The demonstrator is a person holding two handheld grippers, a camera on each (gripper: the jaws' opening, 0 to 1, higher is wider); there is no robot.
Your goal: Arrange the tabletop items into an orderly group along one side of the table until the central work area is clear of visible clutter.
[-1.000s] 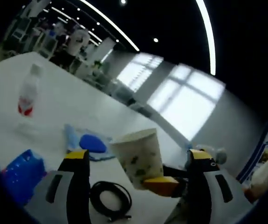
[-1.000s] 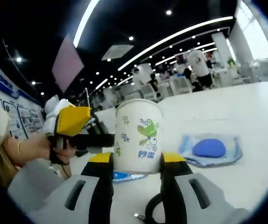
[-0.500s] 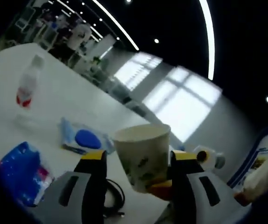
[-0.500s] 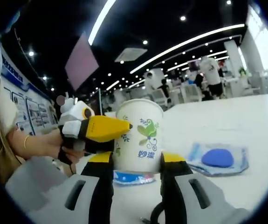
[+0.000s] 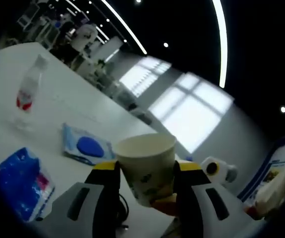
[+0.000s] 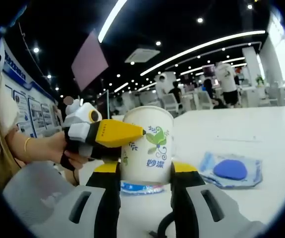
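- In the second up to now the left gripper (image 5: 144, 168) has closed in around the cup (image 5: 144, 166); its jaws, wide apart earlier, now flank the cup's sides, though whether they actually press it cannot be told
- The right gripper (image 6: 145, 168) stays clenched on the same cup (image 6: 146, 146), lifted off the counter (image 6: 261, 134), with the left gripper (image 6: 105, 135) now touching or just beside the cup's wall in the right gripper view
- Judged from this, a hand-over or two-handed carry of the cup is under way; grouping is not done
- A blue pouch (image 5: 86, 146), blue packet (image 5: 21, 181), bottle (image 5: 28, 94) and black cable (image 5: 120, 210) lie spread over the counter
- Open room: bare counter lies between bottle and pouch, and beyond the pouch (image 6: 230, 169) in the right gripper view
- The counter's far edge runs behind the bottle; the cable lies just beneath the cup, a likely snag when lowering
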